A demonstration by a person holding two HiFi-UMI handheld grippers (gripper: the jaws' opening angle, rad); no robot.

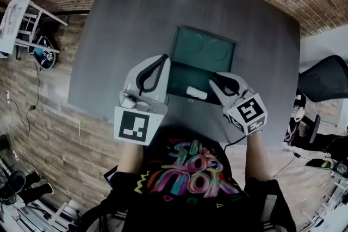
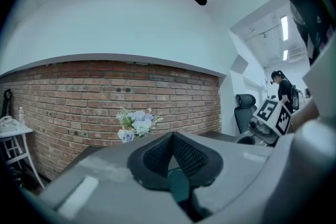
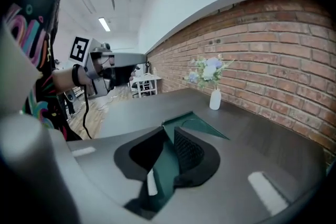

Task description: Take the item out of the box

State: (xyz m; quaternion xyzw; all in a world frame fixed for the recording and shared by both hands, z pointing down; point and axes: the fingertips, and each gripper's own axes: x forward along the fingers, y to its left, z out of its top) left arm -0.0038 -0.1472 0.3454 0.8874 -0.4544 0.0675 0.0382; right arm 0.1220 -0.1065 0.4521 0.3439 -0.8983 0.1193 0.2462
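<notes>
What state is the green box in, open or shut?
Open: the green box has its lid laid back flat, lining up, and a white item shows inside.

Looks along the right hand-held gripper, jaws pinched together at the tips on a wall of the green box. Shows a white item low between the black pads, just beside that wall. Takes in the dark desk beyond, bearing a white vase of pale flowers near the brick wall. Catches at upper left the left hand-held gripper with its square-marker cube, a colourful printed shirt at the edge, and a white stand farther back.
</notes>
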